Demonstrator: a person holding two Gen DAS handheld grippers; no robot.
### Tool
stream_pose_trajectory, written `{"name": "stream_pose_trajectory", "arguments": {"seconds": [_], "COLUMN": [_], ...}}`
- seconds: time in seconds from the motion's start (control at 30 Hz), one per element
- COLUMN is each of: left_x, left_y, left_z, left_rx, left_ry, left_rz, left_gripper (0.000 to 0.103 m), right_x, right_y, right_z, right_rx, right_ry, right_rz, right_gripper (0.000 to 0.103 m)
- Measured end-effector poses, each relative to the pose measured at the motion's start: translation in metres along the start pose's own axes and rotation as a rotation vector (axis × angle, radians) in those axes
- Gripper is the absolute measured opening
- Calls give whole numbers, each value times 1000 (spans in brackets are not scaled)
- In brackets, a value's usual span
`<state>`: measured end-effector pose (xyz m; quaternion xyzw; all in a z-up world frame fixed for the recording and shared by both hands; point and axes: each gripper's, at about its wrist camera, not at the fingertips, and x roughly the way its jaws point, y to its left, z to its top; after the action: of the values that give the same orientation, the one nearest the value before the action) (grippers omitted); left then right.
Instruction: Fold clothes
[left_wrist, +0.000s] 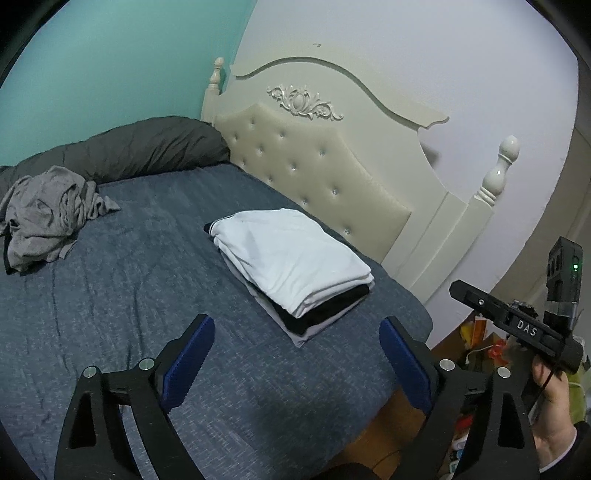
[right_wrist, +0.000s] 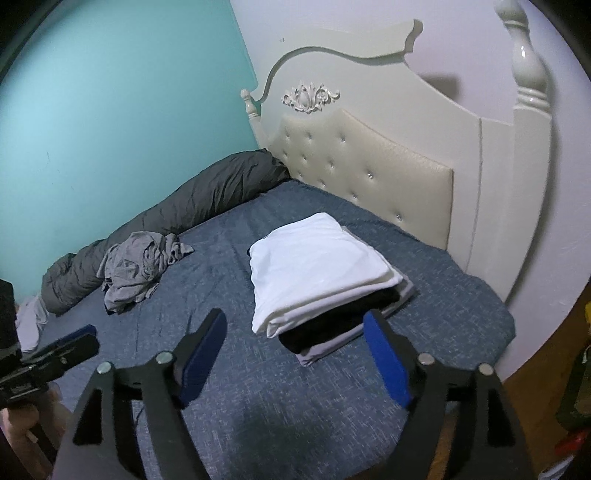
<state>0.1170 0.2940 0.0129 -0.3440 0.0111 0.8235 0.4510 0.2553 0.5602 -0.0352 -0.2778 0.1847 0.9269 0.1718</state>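
One folded stack (left_wrist: 295, 273) | one crumpled grey garment (left_wrist: 48, 218) | both jaws spread, empty

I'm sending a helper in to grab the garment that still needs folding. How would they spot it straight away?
Start at the cream tufted headboard and follow the blue bedspread toward the turquoise wall. There, against the long dark grey bolster, lies the crumpled grey garment. Unlike the squared stack topped in white, it is a loose, wrinkled heap.

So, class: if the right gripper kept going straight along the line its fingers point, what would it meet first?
Most likely the folded stack, near its front edge. The right gripper, open and empty, points down toward the bed, and the stack lies just ahead. Depth is unclear; it might touch the blue cover just short of it.
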Motion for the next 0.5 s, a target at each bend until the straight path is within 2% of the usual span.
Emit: {"name": "stream_pose_trajectory", "arguments": {"seconds": [0.17,0.5], "left_x": [-15,-48], "left_y": [-4,-10], "left_z": [-2,-9], "left_rx": [20,43], "left_ry": [-9,-41], "left_rz": [1,23], "left_gripper": [103,103], "right_x": [-18,-46], "right_y": [13,34], "right_z": [-6,-17], "right_rx": [-24,-49], "right_ry": [-18,-41], "right_rz": [3,-4], "right_gripper": [86,91]}}
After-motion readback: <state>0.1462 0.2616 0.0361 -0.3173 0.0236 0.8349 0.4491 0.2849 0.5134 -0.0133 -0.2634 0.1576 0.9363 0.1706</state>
